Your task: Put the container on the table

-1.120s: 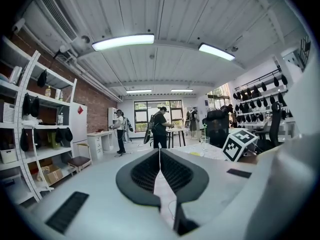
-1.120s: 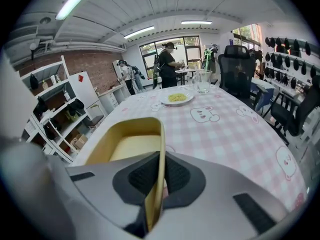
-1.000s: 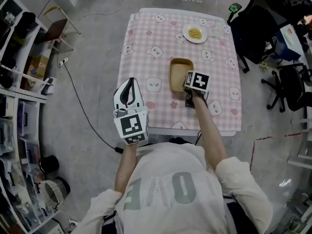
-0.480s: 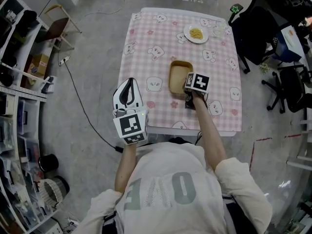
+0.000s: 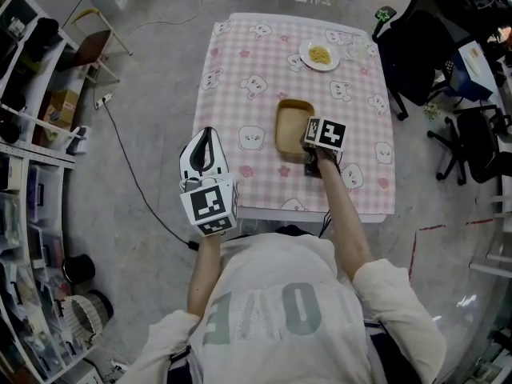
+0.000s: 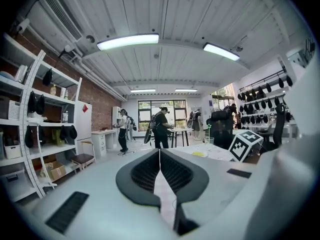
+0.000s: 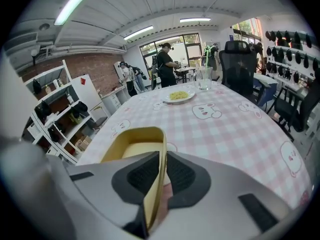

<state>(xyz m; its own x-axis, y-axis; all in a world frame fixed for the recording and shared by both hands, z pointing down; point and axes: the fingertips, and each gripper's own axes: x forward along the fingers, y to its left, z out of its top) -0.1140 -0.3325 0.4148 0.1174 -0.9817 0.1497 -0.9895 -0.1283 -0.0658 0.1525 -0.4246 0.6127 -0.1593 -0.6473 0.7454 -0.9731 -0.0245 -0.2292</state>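
The tan oblong container is over the middle of the pink checked table, empty inside. My right gripper is shut on its right wall. In the right gripper view the thin yellow rim of the container runs between the two dark pads of the right gripper. I cannot tell if its base touches the cloth. My left gripper hangs off the table's left front corner, above the floor. In the left gripper view the left gripper has its pads pressed together on nothing.
A white plate of yellow food and a clear glass stand at the table's far right; the plate and the glass also show ahead of the container. Black office chairs stand right, shelves left, a cable on the floor.
My left gripper has drifted a little to the left. The right gripper and the container have hardly moved.
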